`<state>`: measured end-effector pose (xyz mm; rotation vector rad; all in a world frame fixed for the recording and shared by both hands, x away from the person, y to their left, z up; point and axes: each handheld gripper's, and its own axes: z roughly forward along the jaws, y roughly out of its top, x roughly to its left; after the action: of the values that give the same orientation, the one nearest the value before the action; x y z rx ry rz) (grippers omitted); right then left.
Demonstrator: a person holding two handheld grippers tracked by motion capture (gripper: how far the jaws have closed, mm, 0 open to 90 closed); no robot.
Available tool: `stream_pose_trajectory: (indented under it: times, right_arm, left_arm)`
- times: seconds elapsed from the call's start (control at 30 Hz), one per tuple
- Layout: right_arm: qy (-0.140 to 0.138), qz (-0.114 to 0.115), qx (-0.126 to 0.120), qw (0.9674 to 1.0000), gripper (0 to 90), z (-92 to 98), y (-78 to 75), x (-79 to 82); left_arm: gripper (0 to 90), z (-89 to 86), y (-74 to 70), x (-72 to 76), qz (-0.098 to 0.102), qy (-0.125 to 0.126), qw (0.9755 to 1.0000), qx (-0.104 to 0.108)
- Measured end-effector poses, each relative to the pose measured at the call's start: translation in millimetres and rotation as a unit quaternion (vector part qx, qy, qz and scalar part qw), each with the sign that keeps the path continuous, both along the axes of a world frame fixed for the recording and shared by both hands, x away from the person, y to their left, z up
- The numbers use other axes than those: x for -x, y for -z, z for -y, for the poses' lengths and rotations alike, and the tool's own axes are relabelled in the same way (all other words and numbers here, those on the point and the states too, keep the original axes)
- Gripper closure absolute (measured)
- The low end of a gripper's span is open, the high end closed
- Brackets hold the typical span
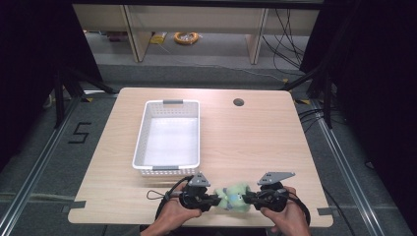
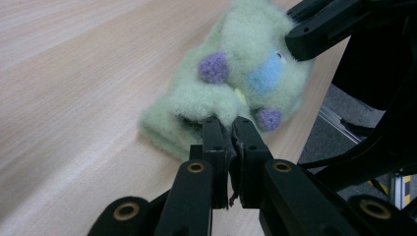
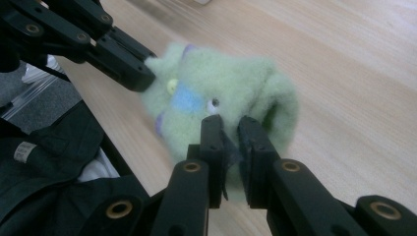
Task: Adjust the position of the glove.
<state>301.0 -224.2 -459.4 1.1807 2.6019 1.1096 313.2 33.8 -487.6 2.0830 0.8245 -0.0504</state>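
Note:
A fluffy pale-green plush toy [image 1: 234,195] with purple bumps and a blue patch lies near the table's front edge, stretched between my two grippers. My left gripper [image 1: 219,199] is shut on its left end; in the left gripper view the jaws [image 2: 227,123] pinch a fold of the toy's [image 2: 236,59] fur. My right gripper [image 1: 247,198] is shut on the opposite end; the right gripper view has its jaws [image 3: 230,123] closed on the toy's [image 3: 231,83] rolled edge. Each gripper view also catches the other gripper: the right one [image 2: 314,29] and the left one [image 3: 133,73], both touching the toy.
A white slatted basket [image 1: 142,129] stands on the wooden table [image 1: 255,142] behind the left hand, with nothing visible inside. A round cable hole [image 1: 238,102] sits at the back right. The table's front edge runs just below both hands.

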Motion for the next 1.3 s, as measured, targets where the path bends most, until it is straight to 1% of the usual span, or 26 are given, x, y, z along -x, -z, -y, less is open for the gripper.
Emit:
stream_pose_trajectory:
  times: [0.03,0.17,0.2,0.3,0.37,0.43,0.47,0.53,0.57,0.6,0.63,0.67,0.7,0.73,0.77,0.83,0.87,0.9,0.93,0.97,1.03,1.07,1.1,1.2,1.23,1.3]
  right_arm:
    - [0.000,-0.012,0.012,0.9999,81.9,0.1,0.3,0.5]
    - [0.000,-0.017,0.013,0.9998,81.4,-2.8,9.4,2.2]
    - [-0.001,-0.024,0.019,0.9995,80.9,-2.6,8.9,2.7]
    - [-0.001,-0.020,0.014,0.9997,78.3,-2.3,10.9,1.2]
    - [-0.002,-0.020,0.015,0.9997,73.8,-0.6,9.3,0.4]
    - [0.009,-0.016,0.004,0.9998,67.3,1.0,8.0,-0.2]
    - [0.022,-0.026,-0.002,0.9994,63.7,1.0,5.8,1.4]
    - [0.020,-0.008,0.003,0.9998,55.2,6.9,1.7,-2.1]
    - [0.028,-0.004,0.000,0.9996,53.1,7.8,1.3,-2.8]
    - [0.040,-0.012,-0.004,0.9991,52.3,9.7,-1.2,-2.7]
    - [0.033,-0.004,-0.001,0.9994,51.2,13.6,-1.9,-6.1]
    - [0.035,-0.007,-0.004,0.9994,49.1,14.9,-1.9,-7.4]
    - [0.039,-0.011,-0.013,0.9991,46.1,16.8,-1.4,-9.7]
    - [0.054,-0.026,-0.017,0.9981,43.3,15.8,-1.8,-9.0]
    - [0.049,-0.023,-0.012,0.9984,39.8,16.9,0.2,-12.0]
    - [0.052,-0.030,-0.026,0.9979,38.1,13.9,6.9,-15.8]
    - [0.060,-0.054,-0.020,0.9965,36.2,11.7,6.4,-14.9]
    - [0.047,-0.044,-0.016,0.9978,34.9,10.2,12.3,-19.2]
    - [0.044,-0.060,-0.006,0.9972,34.8,9.0,13.0,-20.2]
    - [0.046,-0.057,-0.004,0.9973,34.7,6.2,16.4,-21.0]
    - [0.040,-0.075,0.005,0.9963,34.6,2.0,22.3,-24.0]
    - [0.037,-0.072,0.002,0.9967,34.2,1.1,26.4,-26.4]
    - [0.030,-0.084,0.012,0.9960,34.2,1.2,27.3,-28.5]
    - [0.036,-0.105,0.005,0.9938,35.3,-0.7,34.3,-31.5]
    - [0.026,-0.098,-0.003,0.9948,36.2,-0.4,35.6,-32.3]
    - [0.030,-0.096,-0.004,0.9949,38.9,-0.1,35.4,-31.1]
  left_arm:
    - [85.1,-0.4,1.0,-0.6,-0.004,-0.003,1.0000,0.000]
    - [84.1,-1.5,6.2,-1.9,-0.008,0.001,0.9999,-0.006]
    - [82.6,-1.0,8.2,-1.9,-0.013,-0.005,0.9999,-0.007]
    - [76.1,-1.8,9.2,-4.3,-0.017,-0.006,0.9998,-0.004]
    - [67.2,-3.5,8.0,-5.6,-0.024,-0.014,0.9996,0.001]
    - [60.7,-4.5,6.4,-6.5,-0.025,-0.024,0.9994,0.002]
    - [56.4,-5.5,5.4,-8.2,-0.028,-0.023,0.9993,0.004]
    - [50.6,-6.3,3.6,-9.2,-0.030,-0.032,0.9990,0.004]
    - [48.6,-6.7,2.5,-10.3,-0.029,-0.040,0.9988,0.004]
    - [46.3,-6.9,2.0,-11.4,-0.033,-0.044,0.9985,0.005]
    - [44.9,-6.6,1.8,-12.1,-0.031,-0.050,0.9983,0.004]
    - [43.9,-6.8,1.8,-14.0,-0.040,-0.049,0.9980,0.004]
    - [42.4,-6.2,2.4,-14.7,-0.039,-0.051,0.9979,0.001]
    - [41.3,-4.7,3.3,-15.3,-0.048,-0.053,0.9974,0.002]
    - [40.5,-3.8,4.3,-16.3,-0.053,-0.054,0.9972,0.002]
    - [40.4,-0.2,6.8,-18.3,-0.060,-0.055,0.9967,0.000]
    - [40.4,1.2,7.8,-19.8,-0.062,-0.057,0.9964,-0.008]
    - [40.2,2.8,9.5,-20.4,-0.068,-0.060,0.9959,-0.001]
    - [40.1,3.1,9.4,-21.8,-0.074,-0.054,0.9957,-0.014]
    - [40.1,4.6,10.7,-22.5,-0.079,-0.056,0.9952,-0.011]
    - [40.1,8.1,14.1,-24.7,-0.084,-0.045,0.9954,-0.011]
    - [40.4,10.0,14.0,-24.6,-0.089,-0.043,0.9949,-0.022]
    - [40.5,11.8,15.5,-25.3,-0.093,-0.037,0.9948,-0.022]
    - [42.5,14.0,17.3,-26.5,-0.092,-0.038,0.9948,-0.021]
    - [42.8,14.4,17.3,-26.6,-0.092,-0.038,0.9948,-0.020]
    - [44.0,14.7,17.4,-27.4,-0.089,-0.036,0.9951,-0.021]
